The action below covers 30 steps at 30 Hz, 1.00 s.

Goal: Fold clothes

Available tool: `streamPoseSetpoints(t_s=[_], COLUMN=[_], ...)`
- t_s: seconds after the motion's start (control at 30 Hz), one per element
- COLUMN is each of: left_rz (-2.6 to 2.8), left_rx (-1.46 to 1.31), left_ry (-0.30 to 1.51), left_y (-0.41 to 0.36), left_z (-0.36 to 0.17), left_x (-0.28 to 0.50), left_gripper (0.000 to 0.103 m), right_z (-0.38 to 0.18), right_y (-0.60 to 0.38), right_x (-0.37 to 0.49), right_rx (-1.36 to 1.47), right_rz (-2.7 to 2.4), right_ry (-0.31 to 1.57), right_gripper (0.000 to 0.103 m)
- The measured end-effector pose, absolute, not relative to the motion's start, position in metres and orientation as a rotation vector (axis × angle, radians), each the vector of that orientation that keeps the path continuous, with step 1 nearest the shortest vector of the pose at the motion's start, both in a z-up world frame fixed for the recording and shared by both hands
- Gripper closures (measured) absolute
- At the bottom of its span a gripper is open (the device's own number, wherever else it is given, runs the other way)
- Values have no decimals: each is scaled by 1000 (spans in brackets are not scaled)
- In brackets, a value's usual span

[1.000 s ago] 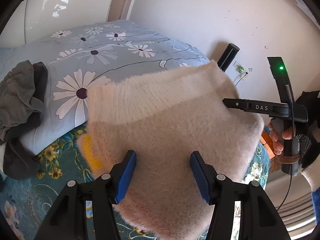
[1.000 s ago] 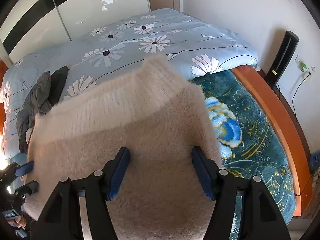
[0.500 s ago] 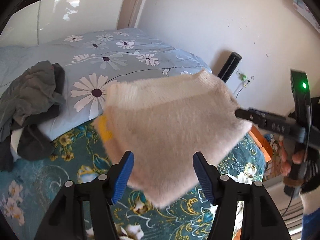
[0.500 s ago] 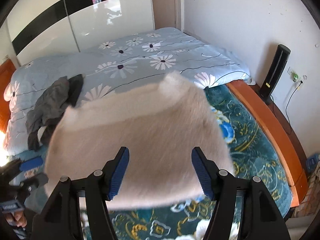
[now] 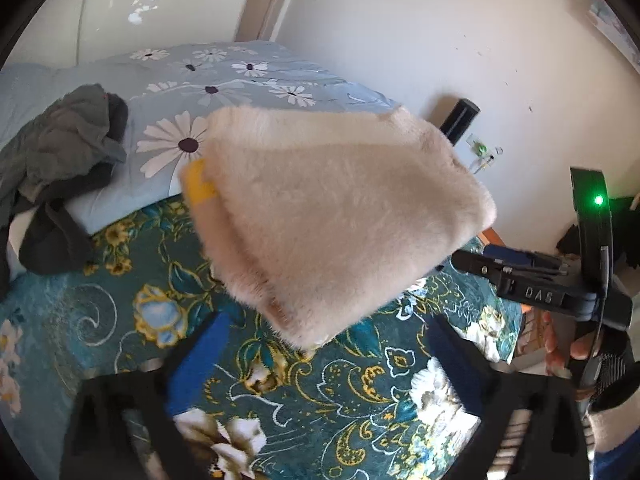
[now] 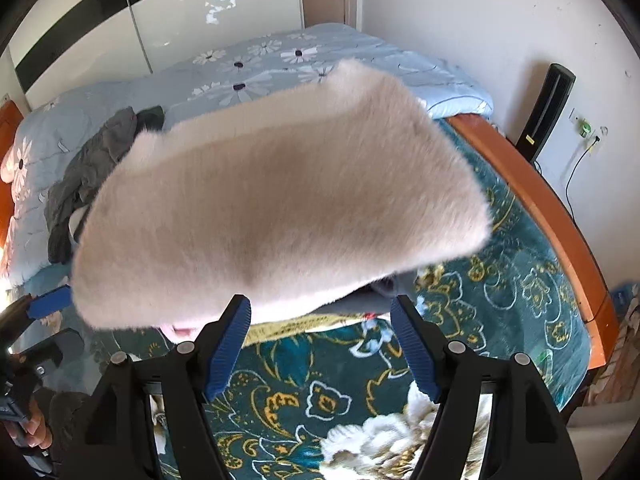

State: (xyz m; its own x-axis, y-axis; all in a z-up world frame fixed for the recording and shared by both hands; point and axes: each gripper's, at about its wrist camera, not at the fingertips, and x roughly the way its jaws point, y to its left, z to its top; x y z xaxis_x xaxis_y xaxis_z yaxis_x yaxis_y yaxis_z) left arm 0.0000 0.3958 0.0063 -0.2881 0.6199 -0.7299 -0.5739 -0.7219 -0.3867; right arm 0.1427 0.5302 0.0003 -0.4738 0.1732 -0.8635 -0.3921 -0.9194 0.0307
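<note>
Both sets of jaws have just been opening and now stand apart with nothing between them: the left gripper (image 5: 320,364) and right gripper (image 6: 322,344) have let go of the folded cream fuzzy sweater (image 6: 276,200), which shows blurred above the teal floral blanket (image 6: 520,280), seemingly in mid-air toward the bed. This piece looks folded. The crumpled grey garment (image 5: 56,152) on the daisy-print duvet (image 5: 224,80) seems still unfolded.
</note>
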Motion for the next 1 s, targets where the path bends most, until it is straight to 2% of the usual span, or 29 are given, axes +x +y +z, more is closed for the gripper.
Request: streamPoseSetpoints(t_s=[0.5,0.57,0.6,0.8,0.9,1.0], left_rz=[2145,2159,2169,2186,2192,2198], left_rx=[-1187,-1193,-1197,-1214,-1204,-1198], left_ry=[-145,-136,-125,-122,-115,-76], left_y=[379,380,380,379,380,384], left_z=[-13,-14,-15,-22,-23,-26], left_x=[1,0,-1,-3,-2,0], left_gripper=[0,0,0,0,0,0], right_z=[-23,-26,-27,-33,-35,-36], right_y=[514,514,514,513,513,514], right_x=[138,137,136,133,133,133], right_rx=[-1438,-1440,-1440,-1455,-1459,-1447], right_rz=[2431,2430,2430,2430,2425,2423], right_ry=[271,279,287,291,276,288], right_gripper=[27,16,6,6,0,0])
